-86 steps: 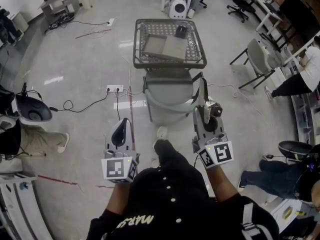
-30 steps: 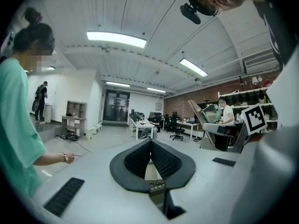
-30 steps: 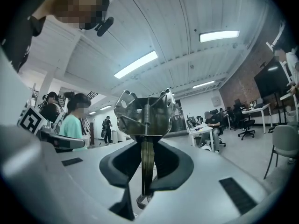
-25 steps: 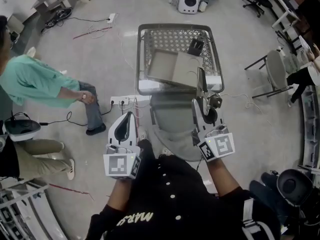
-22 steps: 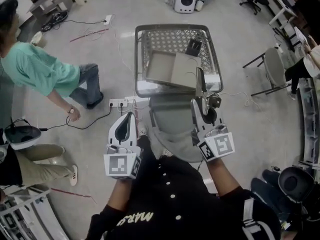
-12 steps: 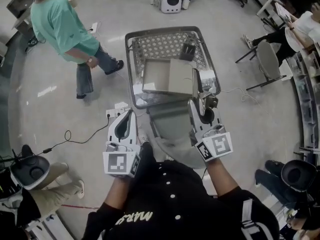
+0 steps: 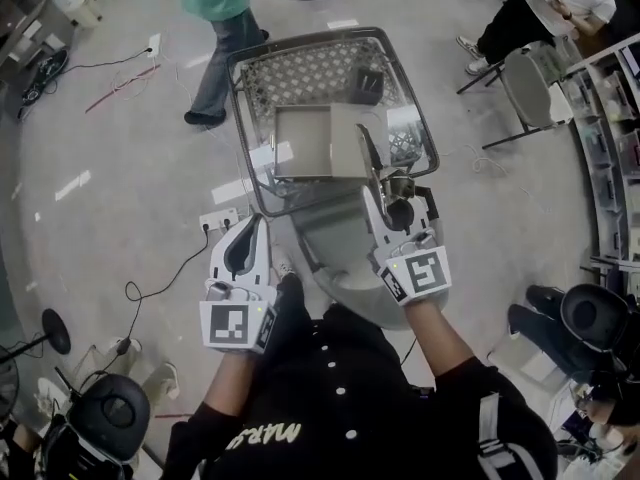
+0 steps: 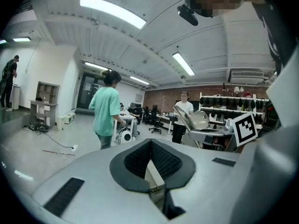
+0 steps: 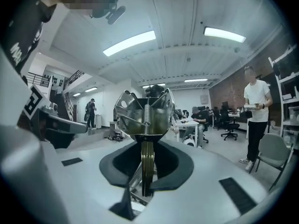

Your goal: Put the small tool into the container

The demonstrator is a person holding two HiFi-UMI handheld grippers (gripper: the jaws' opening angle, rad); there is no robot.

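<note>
Pinching the metal scoop (image 9: 145, 111) by its handle in my right tool (image 9: 146, 162), bowl forward, ready for the mesh cart (image 7: 246, 133) just ahead; left tool (image 8: 150, 148) pressed together, empty.

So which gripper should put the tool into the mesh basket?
Right. The right gripper clamps the metal tool near the mesh basket; the left gripper is shut, empty and farther back.

We hold both arms forward, near level: left tool (image 7: 251, 230) jaws together, empty; right tool (image 7: 377, 200) clamped on a metal implement (image 9: 145, 110).
</note>
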